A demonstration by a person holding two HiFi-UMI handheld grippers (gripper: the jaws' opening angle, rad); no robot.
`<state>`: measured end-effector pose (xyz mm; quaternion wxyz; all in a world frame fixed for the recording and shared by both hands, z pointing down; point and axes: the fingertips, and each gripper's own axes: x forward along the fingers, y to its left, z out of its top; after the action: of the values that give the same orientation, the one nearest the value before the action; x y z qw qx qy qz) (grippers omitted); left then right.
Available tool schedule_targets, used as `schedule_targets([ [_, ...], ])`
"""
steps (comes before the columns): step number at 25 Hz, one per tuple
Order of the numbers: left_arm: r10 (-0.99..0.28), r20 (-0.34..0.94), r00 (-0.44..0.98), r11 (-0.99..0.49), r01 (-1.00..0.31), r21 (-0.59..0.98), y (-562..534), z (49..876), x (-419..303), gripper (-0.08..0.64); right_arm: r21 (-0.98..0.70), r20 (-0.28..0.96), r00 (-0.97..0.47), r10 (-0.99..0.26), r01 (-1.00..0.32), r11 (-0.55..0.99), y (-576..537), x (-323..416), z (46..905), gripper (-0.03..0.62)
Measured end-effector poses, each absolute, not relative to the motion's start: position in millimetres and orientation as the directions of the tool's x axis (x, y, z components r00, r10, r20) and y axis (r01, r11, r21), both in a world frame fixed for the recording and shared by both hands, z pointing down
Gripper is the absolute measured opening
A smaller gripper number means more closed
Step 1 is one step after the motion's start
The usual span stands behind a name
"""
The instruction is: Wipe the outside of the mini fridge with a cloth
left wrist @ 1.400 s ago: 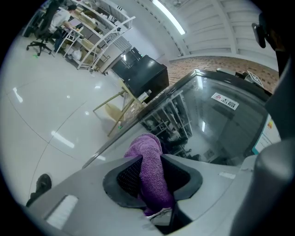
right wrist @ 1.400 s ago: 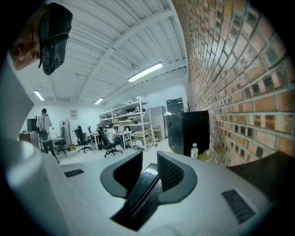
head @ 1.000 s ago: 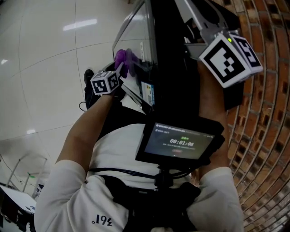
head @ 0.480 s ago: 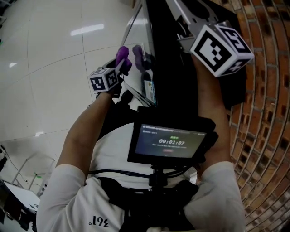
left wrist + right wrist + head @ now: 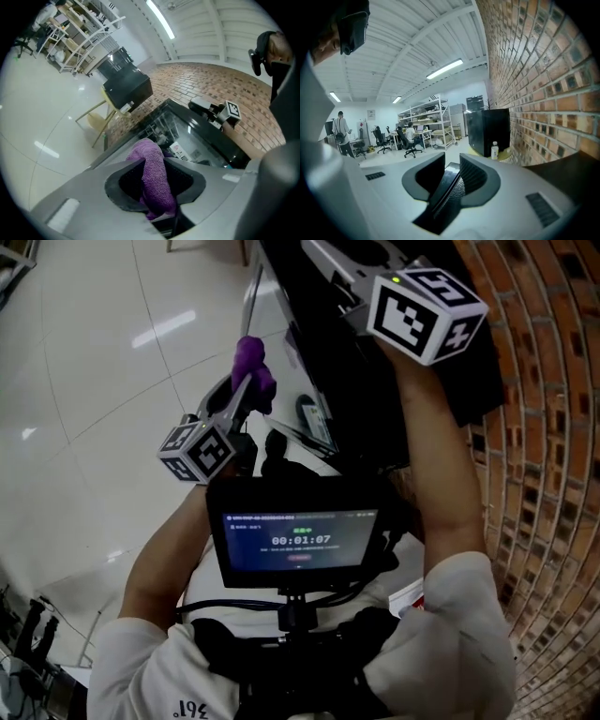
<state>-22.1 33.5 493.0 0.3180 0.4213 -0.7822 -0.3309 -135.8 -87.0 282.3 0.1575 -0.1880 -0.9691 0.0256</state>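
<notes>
The mini fridge [image 5: 323,352] is black with a glass door [image 5: 187,136] and stands against a brick wall. My left gripper [image 5: 251,371] is shut on a purple cloth [image 5: 249,357], which it holds up by the door's left edge. In the left gripper view the cloth [image 5: 152,180] hangs in a thick fold between the jaws of the left gripper [image 5: 154,178]. My right gripper [image 5: 452,180] is up at the fridge's top, shut on a thin dark edge [image 5: 449,187] of it. Its marker cube [image 5: 424,307] shows at the upper right in the head view.
The brick wall [image 5: 544,474] runs close along the right. A second black fridge [image 5: 487,124] stands further along it, with a small bottle [image 5: 495,151] beside it. Shelves and seated people [image 5: 410,136] lie across the glossy white floor [image 5: 84,381]. A chest-mounted screen [image 5: 295,540] hides the area below.
My left gripper has risen with the purple cloth along the fridge's glass front. The right gripper has stayed at the fridge's top.
</notes>
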Motion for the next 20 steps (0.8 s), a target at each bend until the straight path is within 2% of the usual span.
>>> schedule_targets([
  [7,-0.87,0.082,-0.487,0.342,-0.474,0.811,32.1,428.7,5.1,0.117,-0.111,0.299,-0.872,0.388,0.372,0.921,-85.5,-130.4,283.0,0.091],
  [10,-0.848,0.031,-0.529,0.328,-0.479,0.814,28.4,403.1,14.0,0.117,-0.161,0.284,-0.858,0.427,0.397,0.904,-79.8,-115.7,279.9,0.091],
  [14,-0.831,0.011,-0.557,0.328,-0.474,0.817,19.6,386.5,37.2,0.117,-0.18,0.286,-0.829,0.48,0.446,0.877,-70.6,-77.2,280.1,0.091],
  [20,-0.829,0.001,-0.56,0.32,-0.473,0.821,2.3,375.7,72.6,0.117,-0.111,0.296,-0.803,0.518,0.51,0.853,-67.2,-45.2,286.2,0.091],
])
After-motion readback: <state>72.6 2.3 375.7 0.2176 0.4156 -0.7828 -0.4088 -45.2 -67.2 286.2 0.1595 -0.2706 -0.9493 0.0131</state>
